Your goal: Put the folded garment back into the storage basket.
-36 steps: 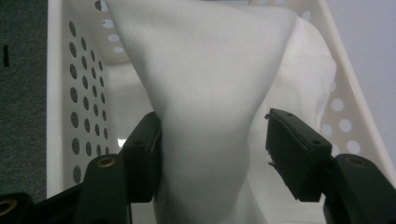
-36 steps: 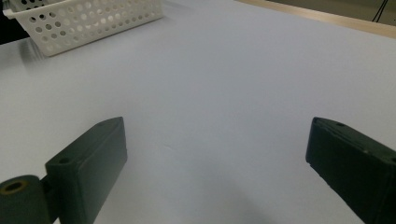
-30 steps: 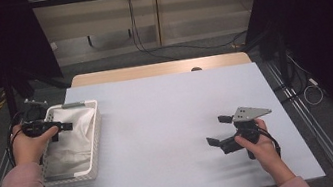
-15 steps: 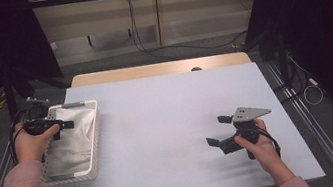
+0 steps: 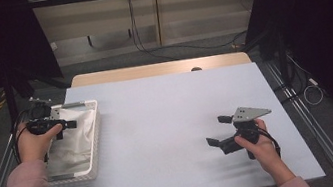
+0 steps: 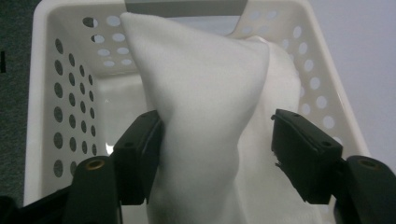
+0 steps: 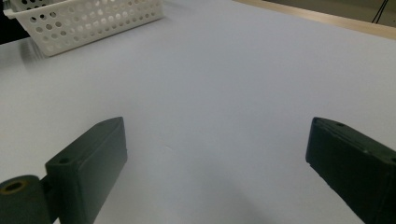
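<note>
A white perforated basket (image 5: 96, 135) (image 6: 65, 93) stands at the table's left edge with a white cloth (image 5: 74, 146) (image 6: 205, 88) bunched inside it. My left gripper (image 5: 65, 130) (image 6: 217, 154) reaches into the basket, and a raised fold of the cloth stands between its jaws. The left pad touches the fold while the right pad stands clear of it. These jaws have just been opening. My right gripper (image 5: 215, 130) (image 7: 215, 154) hovers low over the bare table at the right. It is open with nothing between its fingers.
The pale blue table top (image 5: 169, 123) spreads between the two hands. The basket (image 7: 88, 21) lies far off in the right gripper view. A wooden strip (image 5: 160, 69) runs along the table's far edge, and metal rails (image 5: 310, 121) flank its sides.
</note>
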Demonstrator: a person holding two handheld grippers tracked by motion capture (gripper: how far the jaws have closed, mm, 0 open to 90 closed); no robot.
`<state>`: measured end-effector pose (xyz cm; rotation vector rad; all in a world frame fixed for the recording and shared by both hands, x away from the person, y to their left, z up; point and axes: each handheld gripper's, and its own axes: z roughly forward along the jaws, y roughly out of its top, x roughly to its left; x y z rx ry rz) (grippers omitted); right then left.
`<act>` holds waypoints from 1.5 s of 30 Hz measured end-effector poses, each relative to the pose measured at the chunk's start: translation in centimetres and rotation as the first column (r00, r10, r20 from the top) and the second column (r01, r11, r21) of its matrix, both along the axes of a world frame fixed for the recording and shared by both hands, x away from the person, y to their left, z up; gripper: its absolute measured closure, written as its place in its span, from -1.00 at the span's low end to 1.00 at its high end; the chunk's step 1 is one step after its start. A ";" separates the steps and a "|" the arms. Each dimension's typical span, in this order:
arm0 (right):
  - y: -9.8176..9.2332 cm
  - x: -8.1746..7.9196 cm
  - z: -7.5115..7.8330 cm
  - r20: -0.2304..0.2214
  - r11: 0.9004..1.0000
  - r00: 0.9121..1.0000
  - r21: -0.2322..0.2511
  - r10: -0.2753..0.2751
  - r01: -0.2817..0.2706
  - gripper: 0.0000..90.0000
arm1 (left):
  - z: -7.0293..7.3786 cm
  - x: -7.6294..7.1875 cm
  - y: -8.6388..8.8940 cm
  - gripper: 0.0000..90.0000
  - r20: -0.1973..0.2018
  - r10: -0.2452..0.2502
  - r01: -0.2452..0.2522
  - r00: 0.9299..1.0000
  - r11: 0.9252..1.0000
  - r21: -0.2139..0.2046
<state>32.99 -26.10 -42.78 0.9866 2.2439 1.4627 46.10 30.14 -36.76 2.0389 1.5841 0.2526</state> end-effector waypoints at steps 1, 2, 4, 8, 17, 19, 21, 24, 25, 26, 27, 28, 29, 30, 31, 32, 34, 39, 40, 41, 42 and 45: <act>0.0 0.0 0.0 0.000 1.000 1.000 0.002 0.000 0.000 -0.88 | 0.0 0.0 0.1 -0.29 0.019 0.000 0.000 1.000 1.000 0.017; -0.1 0.0 0.0 -0.001 1.000 1.000 0.003 -0.001 0.001 -0.88 | 0.1 0.0 -0.1 -0.30 0.022 0.042 -0.042 0.999 0.999 -0.032; -0.1 0.0 0.0 -0.001 1.000 1.000 0.003 -0.002 0.002 -0.88 | 0.2 0.0 0.0 -0.34 0.013 0.050 -0.049 0.999 0.998 -0.046; -0.2 -0.1 0.0 0.004 1.000 1.000 0.000 -0.005 0.005 -0.88 | 0.5 0.2 0.1 -0.41 0.016 0.047 -0.046 0.999 0.998 -0.050; -0.4 -0.2 0.0 0.004 1.000 1.000 0.001 -0.009 0.009 -0.88 | 1.9 0.3 0.0 -0.47 0.031 0.047 -0.045 0.998 0.997 -0.059; -0.3 -0.2 0.1 0.004 1.000 1.000 0.002 -0.009 0.009 -0.89 | 2.2 0.3 -0.1 -0.47 0.034 0.039 -0.037 0.999 0.997 -0.063; -0.3 -0.2 0.0 0.004 1.000 1.000 0.002 -0.009 0.009 -0.88 | 2.4 0.3 0.0 -0.48 0.024 -0.003 0.004 1.000 1.000 -0.028; -0.2 -0.2 0.1 0.002 1.000 1.000 0.004 -0.008 0.008 -0.88 | 2.4 0.3 -0.5 -0.49 0.046 0.024 -0.021 0.999 0.997 -0.070; -0.2 -0.2 0.1 0.003 1.000 1.000 0.003 -0.008 0.008 -0.88 | 2.4 0.2 -0.5 -0.49 0.047 0.018 -0.014 0.999 0.997 -0.074; -0.2 -0.2 0.1 0.003 1.000 1.000 0.004 -0.007 0.007 -0.88 | 2.4 0.2 -0.6 -0.49 0.049 0.014 -0.010 0.999 0.998 -0.069; -0.2 -0.2 0.0 0.005 1.000 1.000 -0.001 -0.007 0.007 -0.88 | 2.4 0.2 -0.6 -0.50 0.039 0.011 -0.008 0.999 0.997 -0.083; -0.2 -0.3 0.0 0.000 1.000 1.000 0.001 -0.007 0.007 -0.88 | 2.4 0.2 -0.6 -0.50 0.045 0.017 -0.013 0.999 0.997 -0.081; -0.3 -0.3 0.0 0.001 1.000 1.000 0.001 -0.007 0.007 -0.88 | 2.3 0.1 -0.6 -0.50 0.044 0.015 -0.012 0.999 0.996 -0.085; -0.3 -0.2 0.0 0.003 1.000 1.000 0.000 -0.008 0.008 -0.88 | 2.3 0.1 -0.6 -0.51 0.044 0.012 -0.008 0.999 0.997 -0.083; -0.2 -0.3 0.0 0.002 1.000 1.000 0.002 -0.007 0.007 -0.88 | 2.3 0.1 -0.6 -0.51 0.046 0.007 -0.003 0.999 0.997 -0.083; -0.2 -0.3 0.0 0.003 1.000 1.000 -0.002 -0.007 0.007 -0.88 | 2.3 0.1 -0.6 -0.52 0.047 0.008 -0.004 0.999 0.996 -0.089; -0.2 -0.3 0.0 -0.001 1.000 1.000 0.002 -0.005 0.005 -0.89 | 2.3 0.0 -0.7 -0.53 0.047 0.005 0.000 0.999 0.995 -0.098; -0.3 -0.3 0.0 0.002 1.000 1.000 0.001 -0.009 0.009 -0.89 | 2.5 -0.1 -1.2 -0.55 0.057 -0.014 0.020 0.998 0.994 -0.107; -0.4 -0.3 0.0 0.006 1.000 1.000 0.000 -0.007 0.007 -0.89 | 2.6 -0.2 -1.3 -0.55 0.063 -0.021 0.027 0.998 0.994 -0.104; -0.4 -0.3 0.0 0.003 1.000 1.000 0.001 -0.008 0.008 -0.89 | 2.7 -0.2 -1.5 -0.56 0.064 -0.027 0.034 0.998 0.993 -0.111; -0.5 -0.4 0.0 0.003 1.000 1.000 -0.001 -0.009 0.009 -0.89 | 2.9 -0.2 -1.2 -0.56 0.036 -0.082 0.085 0.996 0.993 -0.077; -0.6 -0.4 0.1 0.001 1.000 1.000 0.005 -0.012 0.012 -0.89 | 2.8 -0.5 -1.9 -0.56 0.067 -0.043 0.052 0.997 0.990 -0.135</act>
